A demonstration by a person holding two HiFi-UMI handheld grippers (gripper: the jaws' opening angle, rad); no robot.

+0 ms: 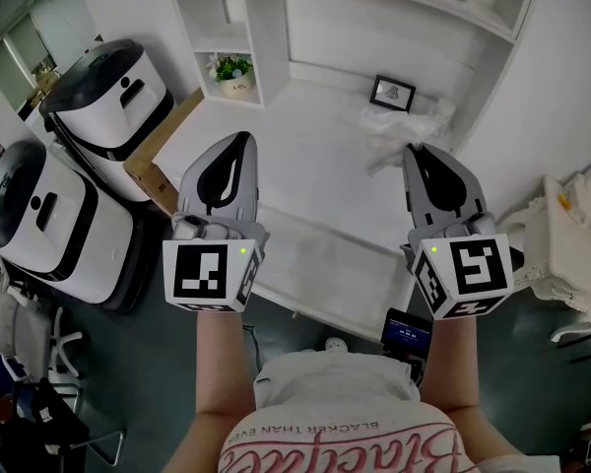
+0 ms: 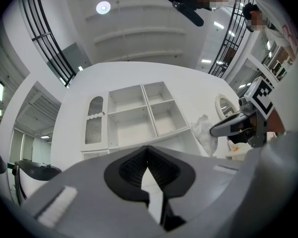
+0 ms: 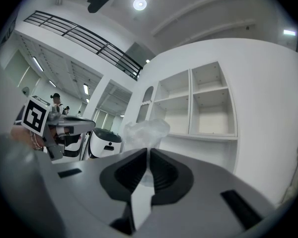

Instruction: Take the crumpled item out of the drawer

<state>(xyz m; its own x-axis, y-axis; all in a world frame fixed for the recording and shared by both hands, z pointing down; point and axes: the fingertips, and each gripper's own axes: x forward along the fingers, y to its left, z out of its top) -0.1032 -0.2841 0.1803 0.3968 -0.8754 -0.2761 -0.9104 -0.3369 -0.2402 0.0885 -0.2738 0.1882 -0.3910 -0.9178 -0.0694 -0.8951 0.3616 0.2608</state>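
Both pairs of tongs are closed. The left tongs [image 1: 240,140] have their tips pressed together with nothing between them. The right tongs [image 1: 417,152] also meet at the tips, leaving only a thin slit lower down. The crumpled item [image 1: 399,126], a clear plastic wad, lies on the white table [image 1: 305,166] just beyond the right tongs' tips. We cannot tell whether the tips touch it.

Ahead of the left tongs the table is bare up to the back wall. A small picture frame [image 1: 392,92] stands beyond the crumpled item, close to it. A potted plant [image 1: 233,69] sits in a shelf niche past the left tongs.

A white side wall closes in the table to the right of the right tongs. Left of the left tongs the table ends at a brown board [image 1: 158,151], with two white machines [image 1: 54,215] on the floor beyond it. Between the two pairs of tongs we have open room.
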